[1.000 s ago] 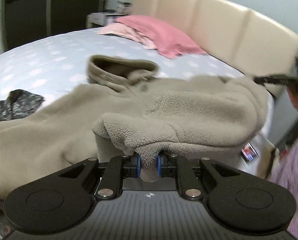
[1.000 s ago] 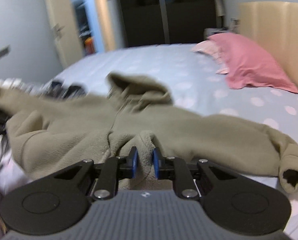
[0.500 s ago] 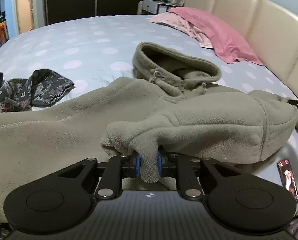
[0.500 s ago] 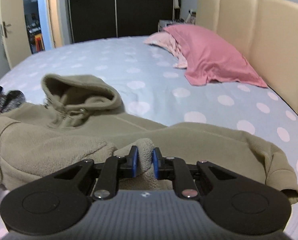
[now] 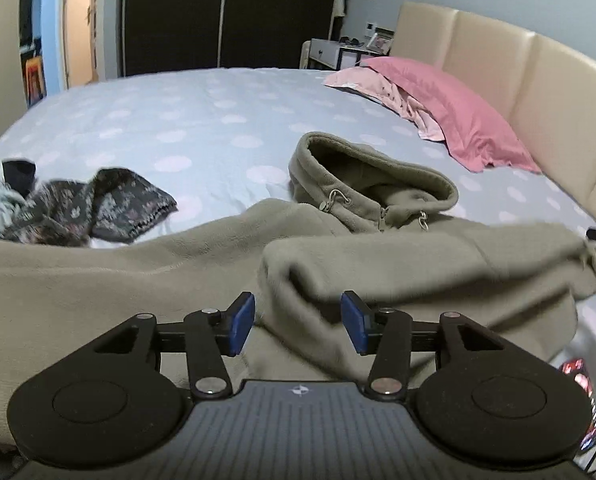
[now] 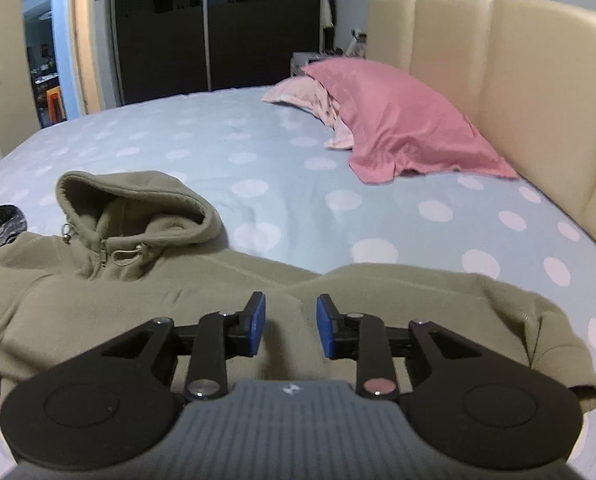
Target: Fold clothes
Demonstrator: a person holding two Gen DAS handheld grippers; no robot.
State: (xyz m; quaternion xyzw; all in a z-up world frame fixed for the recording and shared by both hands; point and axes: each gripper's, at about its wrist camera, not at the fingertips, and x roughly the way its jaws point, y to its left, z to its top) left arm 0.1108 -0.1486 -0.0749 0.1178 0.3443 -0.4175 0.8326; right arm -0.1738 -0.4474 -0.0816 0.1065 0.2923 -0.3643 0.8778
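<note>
An olive fleece hoodie lies spread on the bed, hood toward the far side. It also shows in the right wrist view, hood at left and a sleeve at right. My left gripper is open just above a folded-over bulge of the fleece. My right gripper is open over the hoodie's body. Neither holds the cloth.
The bed has a pale blue polka-dot sheet. A dark floral garment lies at left. Pink pillows sit against the cream headboard. A dark wardrobe and a doorway stand beyond the bed.
Both grippers have opened and let go of the hoodie fleece they were pinching. The fabric has dropped onto the bed. Both views have swung to face along the bed.
</note>
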